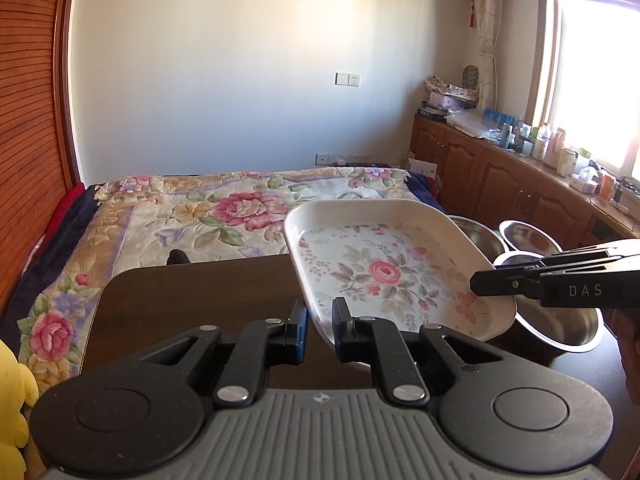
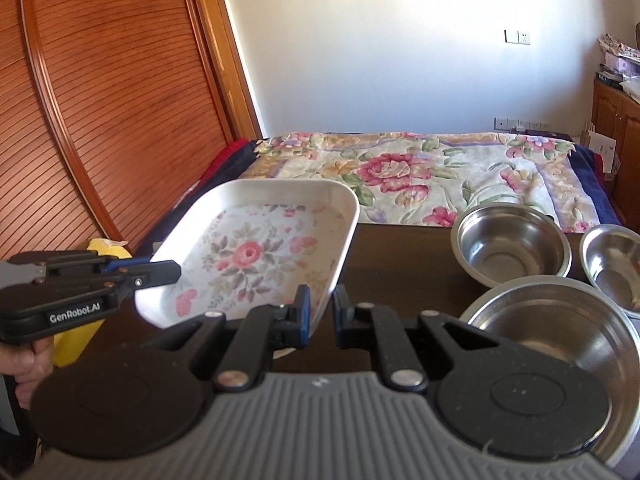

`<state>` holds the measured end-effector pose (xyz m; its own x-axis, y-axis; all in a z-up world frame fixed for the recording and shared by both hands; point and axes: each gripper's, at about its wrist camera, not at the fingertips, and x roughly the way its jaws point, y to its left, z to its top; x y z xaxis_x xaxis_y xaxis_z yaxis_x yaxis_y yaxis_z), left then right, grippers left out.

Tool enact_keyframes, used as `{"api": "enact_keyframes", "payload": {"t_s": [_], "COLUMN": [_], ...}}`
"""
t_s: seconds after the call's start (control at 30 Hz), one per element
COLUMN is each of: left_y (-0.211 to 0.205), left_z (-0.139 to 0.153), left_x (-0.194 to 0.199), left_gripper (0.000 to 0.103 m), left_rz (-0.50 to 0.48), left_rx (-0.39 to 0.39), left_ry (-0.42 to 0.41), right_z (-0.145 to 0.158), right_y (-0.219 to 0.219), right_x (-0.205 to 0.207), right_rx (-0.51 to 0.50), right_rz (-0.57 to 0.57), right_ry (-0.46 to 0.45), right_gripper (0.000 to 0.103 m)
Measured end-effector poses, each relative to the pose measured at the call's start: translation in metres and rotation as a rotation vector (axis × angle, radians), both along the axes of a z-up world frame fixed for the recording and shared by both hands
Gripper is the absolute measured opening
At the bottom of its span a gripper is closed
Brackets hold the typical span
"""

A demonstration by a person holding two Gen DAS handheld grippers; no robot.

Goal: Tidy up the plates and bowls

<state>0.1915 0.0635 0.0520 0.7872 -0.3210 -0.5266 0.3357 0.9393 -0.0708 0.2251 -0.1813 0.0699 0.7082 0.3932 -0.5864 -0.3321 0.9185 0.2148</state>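
A white rectangular plate [image 1: 384, 272] with a pink rose print hangs tilted above the dark table [image 1: 180, 300], held from both sides. My left gripper [image 1: 320, 320] is shut on its near left rim. In the right wrist view it shows as the black tool [image 2: 172, 272] clamped on that edge. My right gripper [image 2: 321, 308] is shut on the opposite rim of the plate [image 2: 256, 256], and the left wrist view shows it [image 1: 480, 284] reaching in from the right. Three steel bowls stand on the table: a large one [image 2: 560, 332] and two smaller ones [image 2: 512, 244] [image 2: 616, 268].
A bed with a floral blanket [image 1: 224, 208] lies beyond the table's far edge. A slatted wooden wardrobe [image 2: 120, 100] stands to the left, and wooden cabinets [image 1: 500, 176] with clutter run under the window at right. A yellow plush toy [image 1: 12, 400] sits by the table's left side.
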Motion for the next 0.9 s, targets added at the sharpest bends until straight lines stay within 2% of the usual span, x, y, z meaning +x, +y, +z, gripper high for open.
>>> {"api": "enact_keyframes", "payload": {"t_s": [0.57,0.9], "left_y": [0.003,0.003], "left_z": [0.001,-0.016], "left_x": [-0.056,-0.074], "left_gripper": [0.015,0.015], "left_rz": [-0.002,-0.011], "left_rx": [-0.028,-0.055], "left_ry": [-0.022,-0.007], "right_z": [0.001,-0.010], "right_y": [-0.017,-0.025], "right_x": [-0.034,-0.052], "right_rx": [0.015,0.029], "right_rz": [0.034,0.056], "right_ry": [-0.016,-0.017], "right_gripper": [0.013,0.013]}}
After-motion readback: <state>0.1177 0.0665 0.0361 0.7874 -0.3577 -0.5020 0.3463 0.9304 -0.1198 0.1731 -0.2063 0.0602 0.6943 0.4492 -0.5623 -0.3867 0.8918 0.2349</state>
